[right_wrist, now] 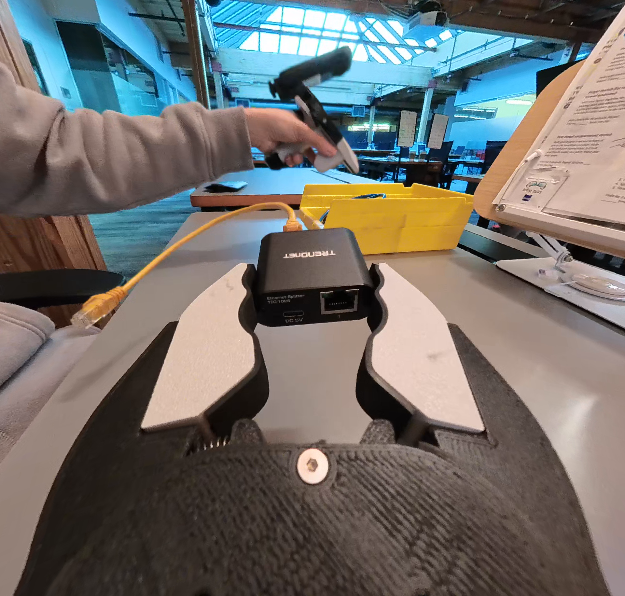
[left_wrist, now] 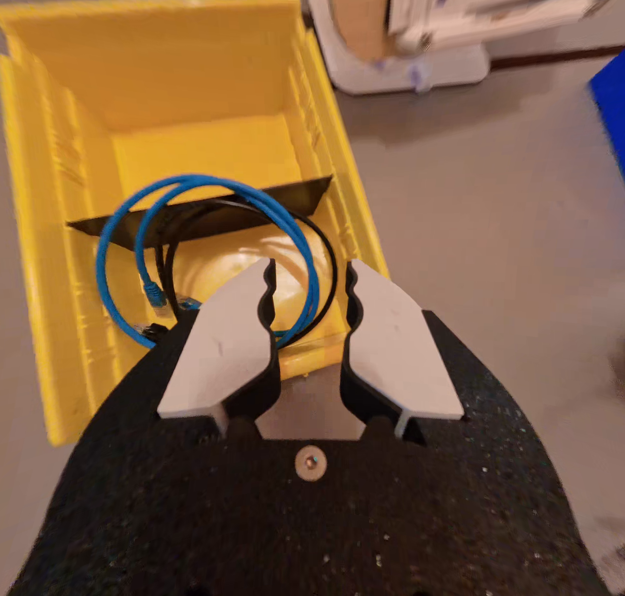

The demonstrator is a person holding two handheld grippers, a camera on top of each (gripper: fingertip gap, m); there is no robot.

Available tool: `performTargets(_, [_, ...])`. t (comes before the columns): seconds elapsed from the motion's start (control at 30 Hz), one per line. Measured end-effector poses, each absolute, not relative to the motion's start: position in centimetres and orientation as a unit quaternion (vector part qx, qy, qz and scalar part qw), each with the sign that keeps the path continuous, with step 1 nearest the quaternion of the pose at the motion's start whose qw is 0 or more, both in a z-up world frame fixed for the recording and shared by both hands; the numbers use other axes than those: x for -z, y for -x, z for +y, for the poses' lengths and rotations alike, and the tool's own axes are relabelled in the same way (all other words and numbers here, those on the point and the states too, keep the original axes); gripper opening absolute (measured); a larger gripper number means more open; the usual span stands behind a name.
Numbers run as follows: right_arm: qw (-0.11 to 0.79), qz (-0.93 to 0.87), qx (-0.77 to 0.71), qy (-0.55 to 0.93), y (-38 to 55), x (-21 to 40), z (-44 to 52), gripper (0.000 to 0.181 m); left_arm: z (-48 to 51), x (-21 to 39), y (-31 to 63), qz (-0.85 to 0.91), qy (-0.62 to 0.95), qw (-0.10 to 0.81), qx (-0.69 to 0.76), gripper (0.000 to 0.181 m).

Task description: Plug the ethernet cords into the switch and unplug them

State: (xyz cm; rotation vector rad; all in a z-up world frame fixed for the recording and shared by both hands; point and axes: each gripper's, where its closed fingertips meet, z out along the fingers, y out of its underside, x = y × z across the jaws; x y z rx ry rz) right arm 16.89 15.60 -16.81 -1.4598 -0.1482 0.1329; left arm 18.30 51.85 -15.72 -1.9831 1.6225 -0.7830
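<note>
Right wrist view: right tool (right_wrist: 311,294) is gripping the black switch (right_wrist: 310,275) at centre frame, yellow cord (right_wrist: 189,238) plugged behind. Left tool (left_wrist: 309,287), spread empty, is hovering over blue cords (left_wrist: 216,241) in the yellow bin (left_wrist: 169,82); best pinch just behind a connector.

Yellow bin (left_wrist: 50,174) filling upper left of the left wrist view, blue cords (left_wrist: 209,187) looped over a black divider (left_wrist: 294,192), black cord (left_wrist: 333,265), grey table (left_wrist: 473,241), black switch (right_wrist: 309,268) centre of the right wrist view, orange cord (right_wrist: 176,251), grey sleeve (right_wrist: 118,153) at left, white-and-black fingers (right_wrist: 206,346)
</note>
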Motion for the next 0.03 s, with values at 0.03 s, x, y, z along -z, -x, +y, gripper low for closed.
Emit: performTargets(0.03, [0.74, -0.069, -0.062, 0.667, -16.84, 16.84, 15.62, 0.066, 52.32, 17.29, -18.57, 0.594, 0.725, 0.219, 0.27, 0.04])
